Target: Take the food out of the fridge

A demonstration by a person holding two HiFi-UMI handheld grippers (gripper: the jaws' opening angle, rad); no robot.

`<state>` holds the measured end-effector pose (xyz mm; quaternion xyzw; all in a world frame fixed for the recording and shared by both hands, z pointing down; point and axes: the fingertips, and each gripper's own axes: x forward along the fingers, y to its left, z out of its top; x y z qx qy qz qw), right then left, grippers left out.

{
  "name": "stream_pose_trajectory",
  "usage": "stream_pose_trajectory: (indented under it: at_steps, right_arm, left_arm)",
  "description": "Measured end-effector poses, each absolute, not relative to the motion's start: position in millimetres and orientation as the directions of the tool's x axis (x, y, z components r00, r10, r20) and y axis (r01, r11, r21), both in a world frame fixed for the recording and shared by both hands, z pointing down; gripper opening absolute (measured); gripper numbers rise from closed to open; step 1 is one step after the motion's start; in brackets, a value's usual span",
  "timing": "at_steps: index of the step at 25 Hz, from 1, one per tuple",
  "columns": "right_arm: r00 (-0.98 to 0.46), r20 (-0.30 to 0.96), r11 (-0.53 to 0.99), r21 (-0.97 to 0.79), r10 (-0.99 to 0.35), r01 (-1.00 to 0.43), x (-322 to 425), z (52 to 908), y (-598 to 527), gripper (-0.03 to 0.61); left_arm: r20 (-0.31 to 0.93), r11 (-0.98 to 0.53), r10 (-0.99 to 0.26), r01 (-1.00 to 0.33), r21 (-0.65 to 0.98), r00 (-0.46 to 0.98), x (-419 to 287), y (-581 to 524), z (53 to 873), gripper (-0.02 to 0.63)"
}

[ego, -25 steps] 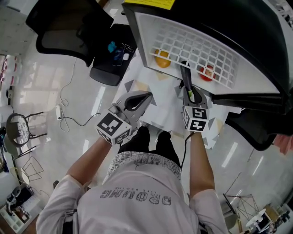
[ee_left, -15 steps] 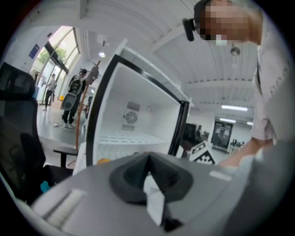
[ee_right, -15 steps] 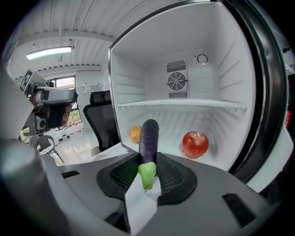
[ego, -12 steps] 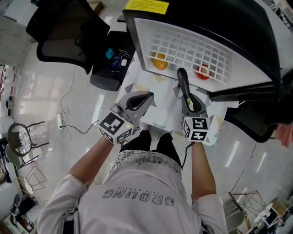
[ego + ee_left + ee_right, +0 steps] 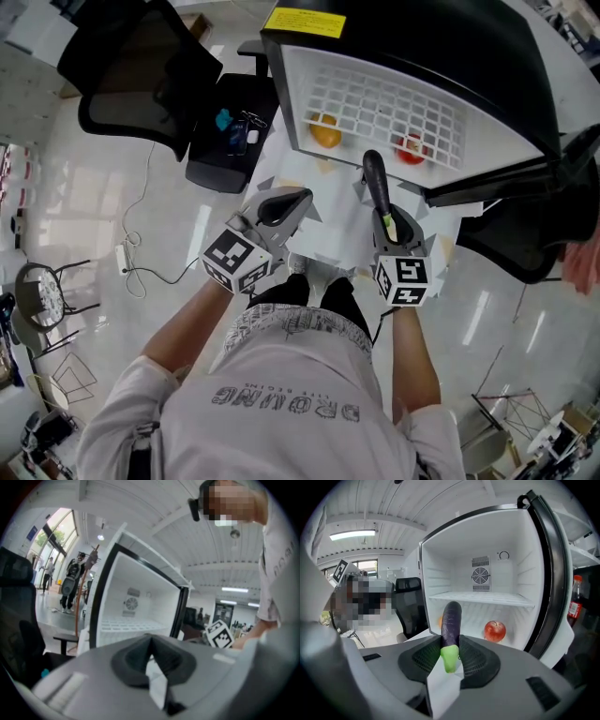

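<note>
Two grippers are held in front of the open fridge (image 5: 298, 70) (image 5: 440, 569). Right gripper (image 5: 387, 217) (image 5: 451, 644) is clamped on an eggplant (image 5: 376, 178) (image 5: 451, 618): the green stem end is pinched between the jaws and the purple body sticks out ahead toward the fridge opening. In the head view the eggplant is just outside the fridge, with its tip near the front edge of the white wire shelf (image 5: 394, 98). Left gripper (image 5: 285, 203) (image 5: 150, 641) has its jaws together with nothing between them; it sits beside the right one, apart from it, lower left of the opening. Inside on the fridge floor are a red apple (image 5: 411, 148) (image 5: 495, 631) on the right and an orange (image 5: 325, 131) (image 5: 440, 620) on the left, well apart; in the right gripper view the orange is mostly hidden behind the eggplant. A red-capped bottle (image 5: 574, 603) stands in the door rack at right. A black office chair (image 5: 141, 66) is left of the fridge.
</note>
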<state>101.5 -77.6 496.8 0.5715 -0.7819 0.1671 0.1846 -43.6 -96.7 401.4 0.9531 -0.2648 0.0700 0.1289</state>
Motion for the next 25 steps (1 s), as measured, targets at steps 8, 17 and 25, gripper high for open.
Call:
stream_pose_trajectory:
  at_steps: [8, 17, 25]
  right_arm:
    - [-0.252, 0.453, 0.262, -0.041, -0.855, -0.964, 111, 476, -59, 0.110]
    - [-0.243, 0.414, 0.257, -0.023, -0.877, -0.966, 120, 450, -51, 0.110]
    - [-0.250, 0.378, 0.268, -0.007, -0.891, -0.963, 126, 425, -52, 0.110]
  left_arm:
    - [0.190, -0.832, -0.486, -0.518, 0.197, 0.853, -45, -95, 393, 0.006]
    - [0.180, -0.835, -0.489, -0.518, 0.184, 0.853, -43, -97, 384, 0.006]
    - [0.166, -0.843, -0.486, -0.510, 0.171, 0.858, -31, -102, 374, 0.006]
